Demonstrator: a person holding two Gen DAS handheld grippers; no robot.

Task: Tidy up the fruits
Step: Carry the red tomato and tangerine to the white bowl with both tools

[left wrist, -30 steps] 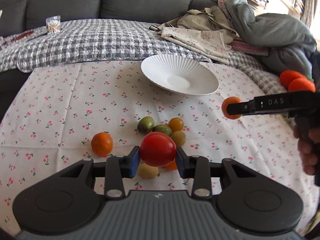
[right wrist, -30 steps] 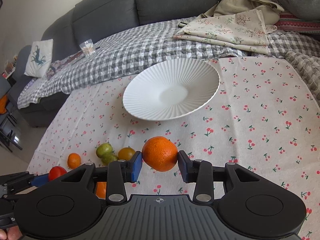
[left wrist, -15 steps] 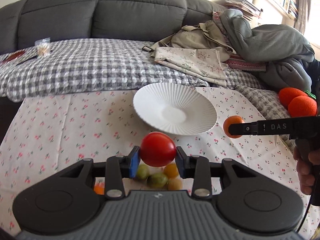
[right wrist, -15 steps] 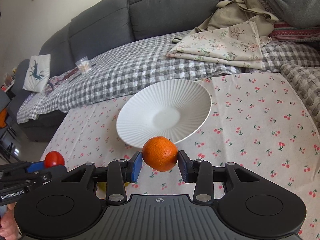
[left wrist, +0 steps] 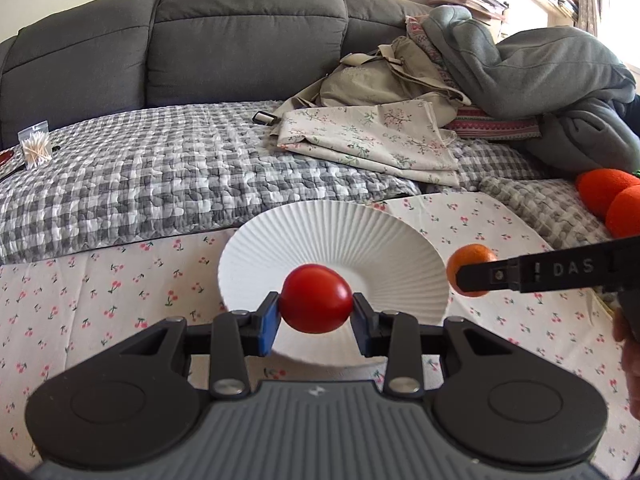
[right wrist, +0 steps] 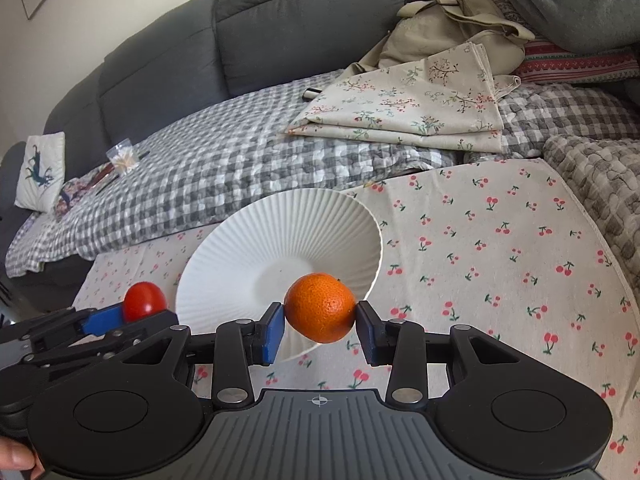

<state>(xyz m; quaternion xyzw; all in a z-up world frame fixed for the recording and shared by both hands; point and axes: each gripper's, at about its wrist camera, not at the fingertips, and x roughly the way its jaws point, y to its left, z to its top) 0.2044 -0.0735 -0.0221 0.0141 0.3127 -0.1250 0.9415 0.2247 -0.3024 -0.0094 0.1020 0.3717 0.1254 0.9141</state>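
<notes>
Two claws, both loaded. Left claw (left wrist: 316,312) is clamped on a red tomato (left wrist: 315,298), blue pads pressing its two sides, fruit clear of the table. In the left wrist view the tomato sits in front of the near half of the white ribbed plate (left wrist: 332,240); whether it is over the plate or short of its near rim, can't tell.

Right claw (right wrist: 320,322) is clamped on an orange (right wrist: 321,306), pads on both sides, fruit off the table. In the right wrist view the orange overlaps the near right rim of the plate (right wrist: 280,232). From the left view the same orange (left wrist: 469,268) shows just past the plate's right edge, at the tip of the right claw (left wrist: 472,276), which comes in from the right; a hand (left wrist: 630,360) is partly visible at the right frame edge.

From the right view the left claw (right wrist: 136,312) and its tomato (right wrist: 144,300) sit just left of the plate's near-left rim.

Plate is bare inside and rests on a cherry-print cloth (right wrist: 500,260) covering the table. Behind it: checked grey blanket (left wrist: 160,168), folded floral fabric (left wrist: 372,140), dark grey sofa (left wrist: 240,40). Two orange round things (left wrist: 612,200) at the far right in the left view, on the blanket; can't tell what they are.
</notes>
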